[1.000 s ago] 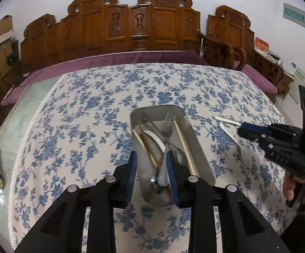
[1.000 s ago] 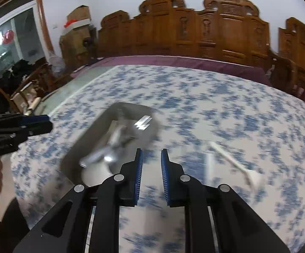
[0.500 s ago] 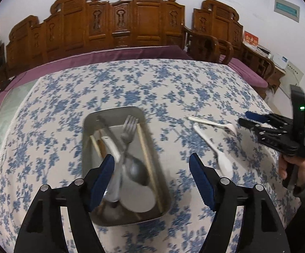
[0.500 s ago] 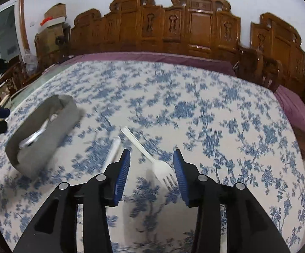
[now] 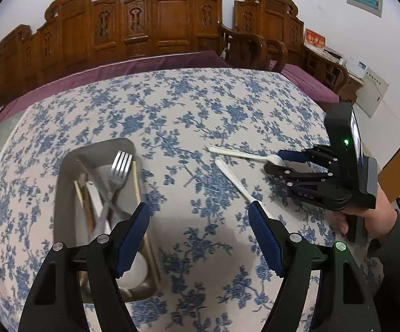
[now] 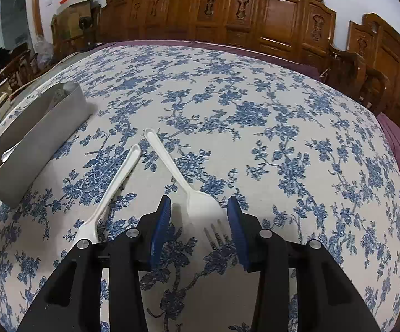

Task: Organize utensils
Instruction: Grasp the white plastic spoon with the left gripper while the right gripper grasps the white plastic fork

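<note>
left gripper (image 5: 198,215): released, empty | right gripper (image 6: 198,210): released (straddling white fork (image 6: 200,207), no grasp)

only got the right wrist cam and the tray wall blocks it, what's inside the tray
Observer: The left wrist view shows a metal fork lying in the tray, tines toward the far end.
Operator: anything else in there
Observer: A wooden chopstick along its right wall.
Operator: where's the left gripper
Observer: The left gripper hangs open over the tablecloth beside the tray; its jaws have just been opening, nothing held.
</note>
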Demonstrator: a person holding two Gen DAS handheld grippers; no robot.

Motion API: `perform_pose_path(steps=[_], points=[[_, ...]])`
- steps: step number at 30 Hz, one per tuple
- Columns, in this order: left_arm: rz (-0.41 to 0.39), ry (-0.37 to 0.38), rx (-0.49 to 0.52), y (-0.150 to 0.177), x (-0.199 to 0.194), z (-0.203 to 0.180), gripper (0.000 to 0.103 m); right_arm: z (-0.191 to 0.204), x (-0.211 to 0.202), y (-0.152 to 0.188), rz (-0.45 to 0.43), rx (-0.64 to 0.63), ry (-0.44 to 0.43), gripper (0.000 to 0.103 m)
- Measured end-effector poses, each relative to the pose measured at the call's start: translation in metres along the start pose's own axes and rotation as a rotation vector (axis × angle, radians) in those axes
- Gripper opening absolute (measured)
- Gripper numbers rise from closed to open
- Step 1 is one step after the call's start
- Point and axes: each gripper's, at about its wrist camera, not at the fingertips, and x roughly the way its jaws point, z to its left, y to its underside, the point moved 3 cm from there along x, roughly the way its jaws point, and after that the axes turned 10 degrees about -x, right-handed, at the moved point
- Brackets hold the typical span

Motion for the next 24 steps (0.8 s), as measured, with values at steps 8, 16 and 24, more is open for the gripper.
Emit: perform_pose_path(steps=[8,16,24], points=[[0.027,-0.009,0.02,0.007,0.012,-0.017,0.071,-0.011,0.006,0.006,0.014,0.014,0.0,0.02],[0.056,-0.013,0.041,0.015,0.028,-0.039,0.071,-0.026,-0.005,0.01,0.002,0.081,-0.035,0.004],[0.084,-0.008,0.066,0.018,0.055,-0.066,0.071,-0.047,-0.027,0.012,-0.036,0.162,-0.043,0.004]])
